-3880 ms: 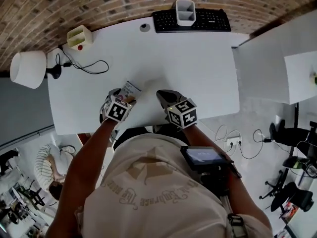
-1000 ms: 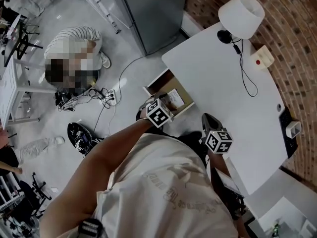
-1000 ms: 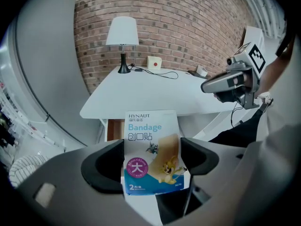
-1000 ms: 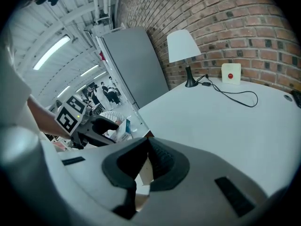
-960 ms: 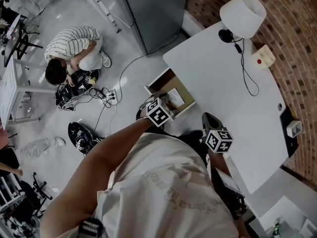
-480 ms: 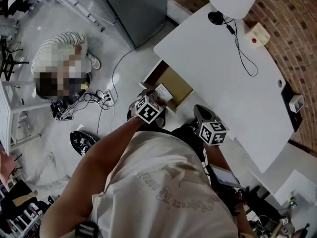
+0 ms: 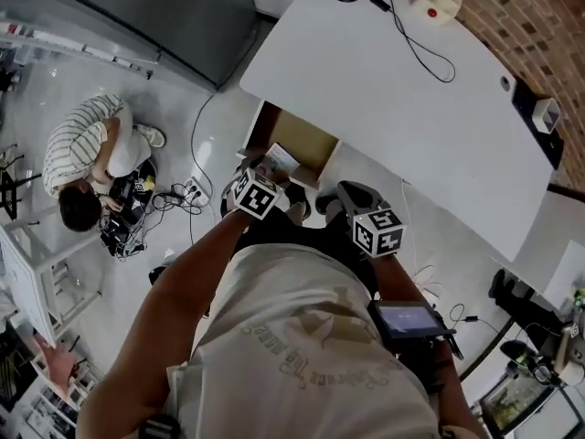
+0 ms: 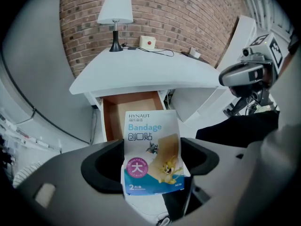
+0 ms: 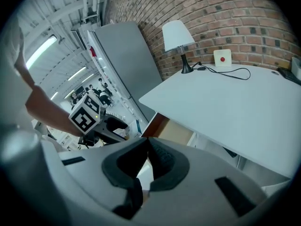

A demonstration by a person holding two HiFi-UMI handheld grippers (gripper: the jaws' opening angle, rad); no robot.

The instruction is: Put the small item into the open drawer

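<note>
My left gripper (image 8: 151, 158) is shut on a bandage packet (image 8: 151, 154), a flat white and blue sachet with a cartoon print. It hangs just in front of the open drawer (image 8: 129, 113), whose brown inside faces me under the white desk (image 8: 150, 69). In the head view the left gripper (image 7: 259, 188) holds the bandage packet (image 7: 279, 164) at the near edge of the open drawer (image 7: 297, 143). My right gripper (image 9: 147, 150) is shut with nothing in it; in the head view the right gripper (image 7: 358, 204) sits right of the drawer, below the desk edge.
A white lamp (image 8: 115, 14), a small box with a red button (image 8: 147, 42) and a black cable (image 7: 416, 39) lie on the white desk (image 7: 393, 108). A person (image 7: 87, 167) crouches on the floor at the left. A grey cabinet (image 9: 123, 65) stands beyond the desk.
I have turned from the desktop to the desk's side. Over the last second the left gripper with the packet stays at the open drawer's front; the view has shifted.
</note>
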